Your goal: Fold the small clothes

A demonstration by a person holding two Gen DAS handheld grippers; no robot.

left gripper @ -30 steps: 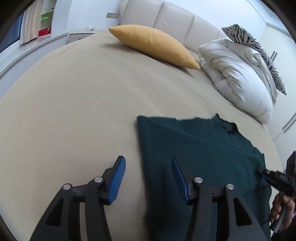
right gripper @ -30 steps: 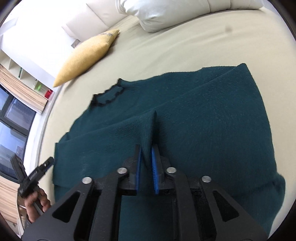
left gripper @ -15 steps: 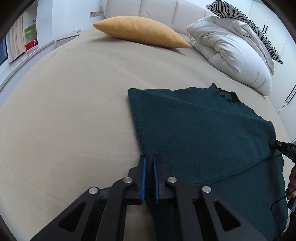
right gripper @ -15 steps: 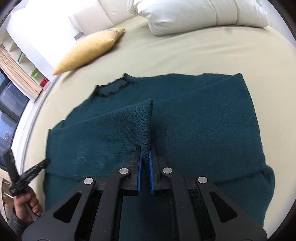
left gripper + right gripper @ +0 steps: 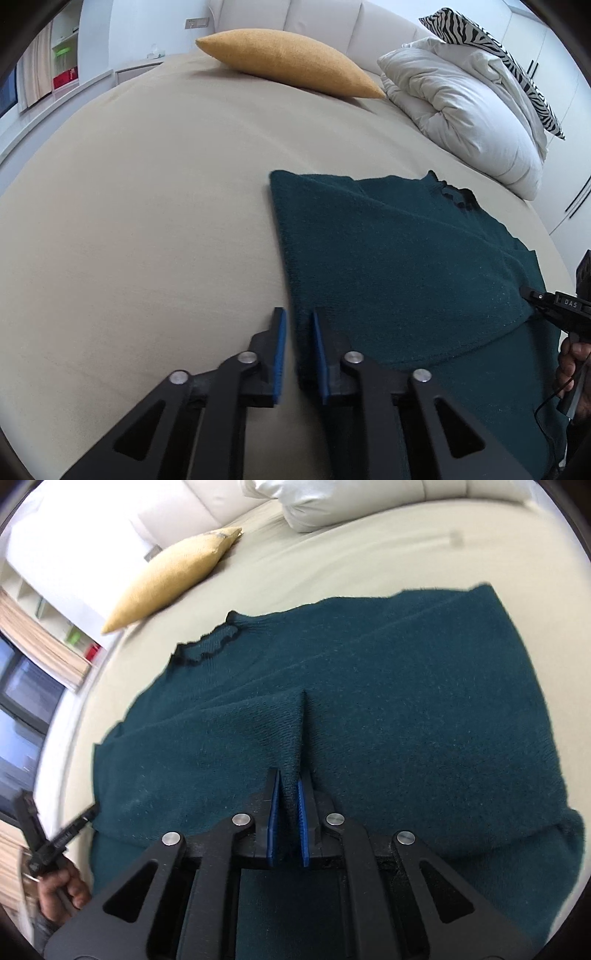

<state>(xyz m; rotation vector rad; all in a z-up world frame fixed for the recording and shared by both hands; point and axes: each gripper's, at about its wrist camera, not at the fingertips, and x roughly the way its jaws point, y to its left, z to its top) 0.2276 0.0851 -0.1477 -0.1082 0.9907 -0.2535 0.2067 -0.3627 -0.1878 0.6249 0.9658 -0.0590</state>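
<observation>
On the bed (image 5: 147,221), dark green sweater (image 5: 406,266) lies partly folded, lower part doubled up over the body, collar toward the pillows. My right gripper (image 5: 288,794) is pinched tight on a raised ridge of knit at the folded edge. My left gripper (image 5: 297,332) has just been opening; its jaws stand narrowly apart with the sweater's left edge between them, and the pads look clear of the cloth, so I read that side as let go.

Risks from here:
- One side released, the other clamped. If I pull with the right now, the fold skews and the left corner drags or flips back.
- Right pinch takes a thick bunch, maybe both layers. Lifting could haul the under layer too and undo the fold. Can't tell how many layers are caught.
- Left fingers (image 5: 279,343) sit just beside the edge. Backing out carelessly could snag the knit and tug it off square.
- Soft bed means pressing down rucks the sheet and shifts the sweater.
- Yellow cushion (image 5: 288,62) and white duvet (image 5: 461,110) are well apart, no hazard.
</observation>
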